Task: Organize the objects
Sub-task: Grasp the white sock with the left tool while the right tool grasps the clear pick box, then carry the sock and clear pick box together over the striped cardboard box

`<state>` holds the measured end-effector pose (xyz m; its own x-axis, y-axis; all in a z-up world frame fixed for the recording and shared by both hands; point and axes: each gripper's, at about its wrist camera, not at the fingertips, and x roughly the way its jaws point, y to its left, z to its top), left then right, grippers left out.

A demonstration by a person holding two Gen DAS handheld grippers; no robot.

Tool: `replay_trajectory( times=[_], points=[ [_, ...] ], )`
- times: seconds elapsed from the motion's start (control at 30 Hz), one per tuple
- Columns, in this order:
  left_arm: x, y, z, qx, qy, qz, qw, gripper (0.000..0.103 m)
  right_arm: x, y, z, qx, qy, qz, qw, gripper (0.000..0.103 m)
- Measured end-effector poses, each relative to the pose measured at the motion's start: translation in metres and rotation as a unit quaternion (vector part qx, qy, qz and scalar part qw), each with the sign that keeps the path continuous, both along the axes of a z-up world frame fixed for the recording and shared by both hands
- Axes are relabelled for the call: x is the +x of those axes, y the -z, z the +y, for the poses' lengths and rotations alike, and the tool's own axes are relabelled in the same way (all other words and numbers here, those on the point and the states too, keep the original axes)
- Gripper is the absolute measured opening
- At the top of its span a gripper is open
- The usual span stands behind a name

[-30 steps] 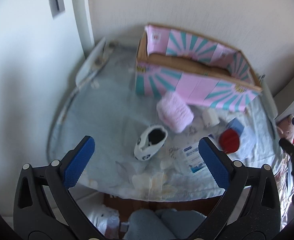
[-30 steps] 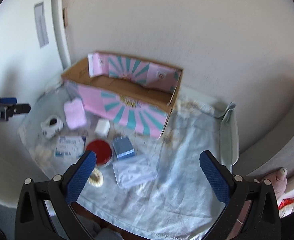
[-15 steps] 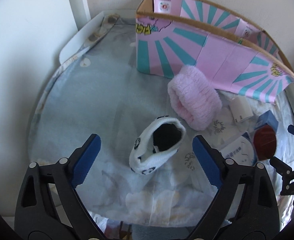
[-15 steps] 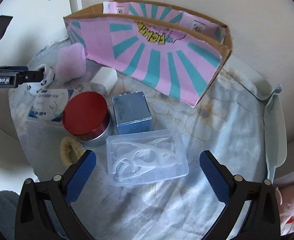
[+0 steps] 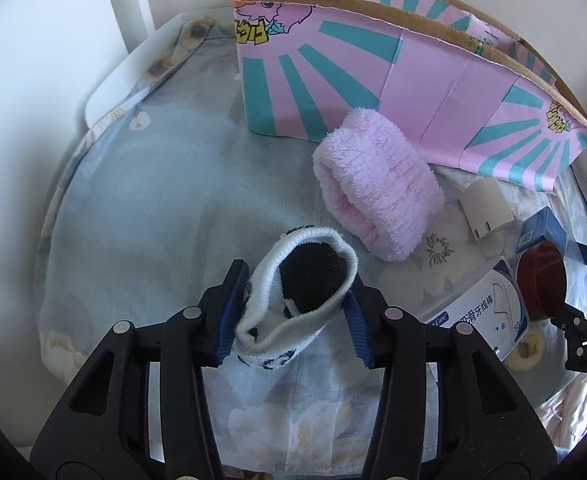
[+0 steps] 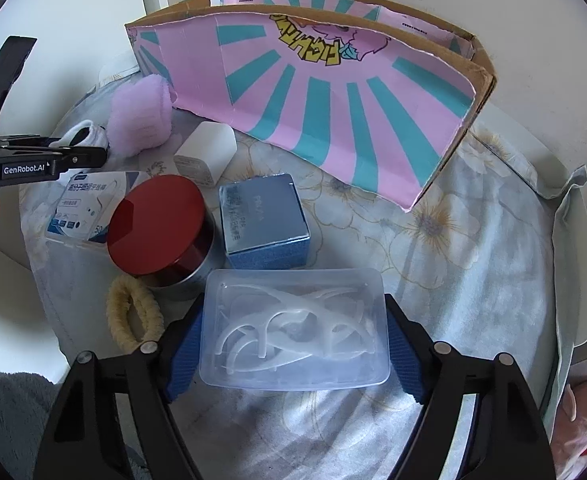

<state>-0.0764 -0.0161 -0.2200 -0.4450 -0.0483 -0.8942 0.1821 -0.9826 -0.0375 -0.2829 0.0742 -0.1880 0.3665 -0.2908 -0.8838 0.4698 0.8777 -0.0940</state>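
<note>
The pick-up step is judged to be in hand: the left gripper (image 5: 293,312) is closed on the panda sock (image 5: 297,300) and the right gripper (image 6: 293,350) on the clear floss-pick box (image 6: 293,332), both near the cloth's front edge, so a lift toward the far pink carton (image 6: 313,92) is called for next.

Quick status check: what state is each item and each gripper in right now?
Left gripper: jaws shut on sock.
Sock: gripped, cuff gaping.
Right gripper: jaws shut on clear box.
Clear box: lidded, floss picks inside.
Red-lidded tin: closed.
Pink carton: open-topped, upright.
</note>
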Motion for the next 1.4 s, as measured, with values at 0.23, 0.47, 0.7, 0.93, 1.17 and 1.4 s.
replay_trajectory(
  times=[0.23,0.47,0.7,0.93,1.17,1.4],
  points=[
    [0.001,-0.01,-0.005,0.012,-0.003,0.009,0.9999,0.041,-0.005,-0.014,-0.004,0.0,0.016,-0.014,1.0,0.077],
    [0.004,-0.029,-0.001,0.011,0.002,0.022,0.9997,0.041,-0.01,-0.032,-0.005,-0.003,0.034,-0.034,0.999,0.077],
    [0.014,-0.06,0.009,0.011,0.007,0.035,0.9993,0.041,-0.027,-0.055,-0.005,-0.003,0.078,-0.046,0.996,0.077],
    [0.028,-0.103,0.021,0.01,0.0,0.057,0.9983,0.041,-0.03,-0.102,0.012,-0.03,0.121,-0.077,0.989,0.077],
    [0.035,-0.151,0.029,0.007,-0.003,0.095,0.9954,0.041,-0.032,-0.153,0.018,-0.039,0.181,-0.102,0.977,0.077],
    [0.017,-0.188,0.029,0.006,0.007,0.122,0.9925,0.041,-0.018,-0.194,0.017,-0.061,0.191,-0.128,0.971,0.077]
  ],
)
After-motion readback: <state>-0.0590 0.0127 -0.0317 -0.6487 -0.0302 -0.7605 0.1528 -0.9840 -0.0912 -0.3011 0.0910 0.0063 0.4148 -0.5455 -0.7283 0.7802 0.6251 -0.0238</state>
